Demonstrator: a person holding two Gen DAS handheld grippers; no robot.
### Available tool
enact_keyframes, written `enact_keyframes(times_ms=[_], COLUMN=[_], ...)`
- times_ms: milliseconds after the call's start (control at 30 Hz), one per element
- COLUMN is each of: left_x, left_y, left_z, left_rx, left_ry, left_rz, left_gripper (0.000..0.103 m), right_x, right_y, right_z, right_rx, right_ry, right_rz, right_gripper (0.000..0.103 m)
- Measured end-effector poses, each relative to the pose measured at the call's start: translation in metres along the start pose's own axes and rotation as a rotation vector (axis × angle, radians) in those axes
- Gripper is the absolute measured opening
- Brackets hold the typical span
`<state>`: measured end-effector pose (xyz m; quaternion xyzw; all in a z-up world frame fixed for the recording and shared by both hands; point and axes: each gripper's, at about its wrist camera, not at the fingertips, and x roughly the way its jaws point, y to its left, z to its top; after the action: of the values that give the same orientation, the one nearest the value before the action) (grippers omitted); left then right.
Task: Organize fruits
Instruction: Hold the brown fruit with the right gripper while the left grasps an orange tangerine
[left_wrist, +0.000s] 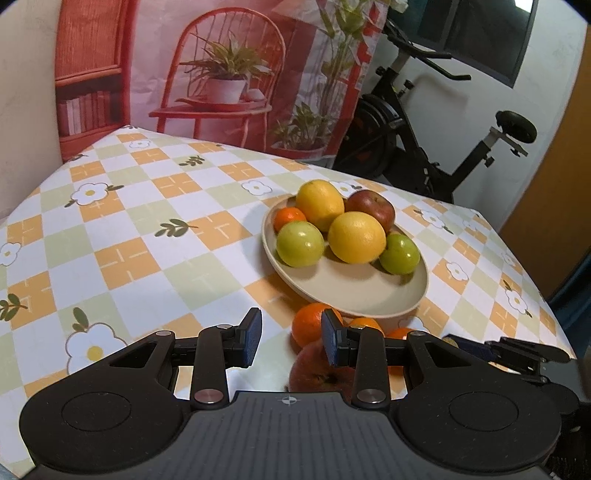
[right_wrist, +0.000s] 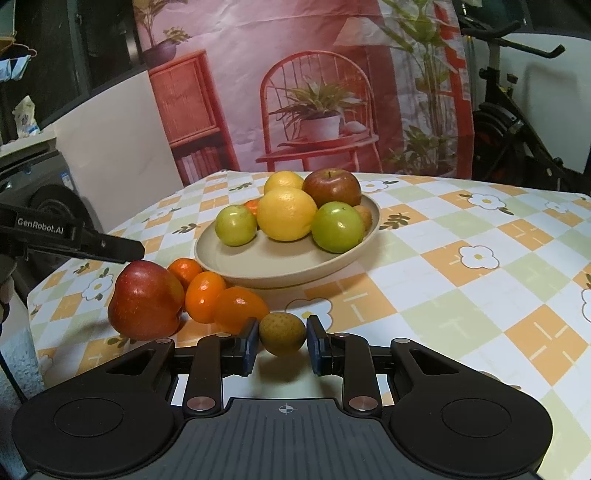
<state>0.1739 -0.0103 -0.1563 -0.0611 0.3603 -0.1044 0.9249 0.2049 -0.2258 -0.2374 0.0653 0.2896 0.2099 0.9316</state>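
A beige plate (left_wrist: 351, 291) (right_wrist: 266, 266) holds two yellow oranges (left_wrist: 356, 238) (right_wrist: 286, 213), two green apples (left_wrist: 300, 243) (right_wrist: 338, 226), a red apple (left_wrist: 371, 208) (right_wrist: 332, 186) and a small tangerine (left_wrist: 289, 218). In front of the plate lie a red apple (right_wrist: 146, 301) (left_wrist: 319, 369) and three tangerines (right_wrist: 205, 295) (left_wrist: 310, 323). My right gripper (right_wrist: 282, 341) is shut on a small brownish-green fruit (right_wrist: 282, 332), held just above the cloth. My left gripper (left_wrist: 291, 338) is open and empty, above the loose red apple.
The table has a checked flower cloth (left_wrist: 147, 229) (right_wrist: 461, 295). A printed backdrop (right_wrist: 314, 92) hangs behind it. An exercise bike (left_wrist: 424, 140) stands past the far right edge. The left gripper shows at the left of the right wrist view (right_wrist: 74, 240).
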Motion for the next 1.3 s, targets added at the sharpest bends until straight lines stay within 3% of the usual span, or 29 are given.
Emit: enact_keyframes(times_ms=[400,1300], left_x=[0.001,0.007], left_y=[-0.014,-0.011], left_z=[-0.006,-0.009], left_rx=[0.060,0.039], left_ry=[0.037,0.059], left_rz=[-0.064,-0.061], left_gripper=[0.037,0.037], right_x=[0.000,0.000], right_y=[-0.002,-0.003], right_z=[0.000,0.001], right_rx=[0.011,0.015], right_ry=[-0.002,-0.003], right_rz=[0.002,0.003], right_gripper=[0.025,0.025])
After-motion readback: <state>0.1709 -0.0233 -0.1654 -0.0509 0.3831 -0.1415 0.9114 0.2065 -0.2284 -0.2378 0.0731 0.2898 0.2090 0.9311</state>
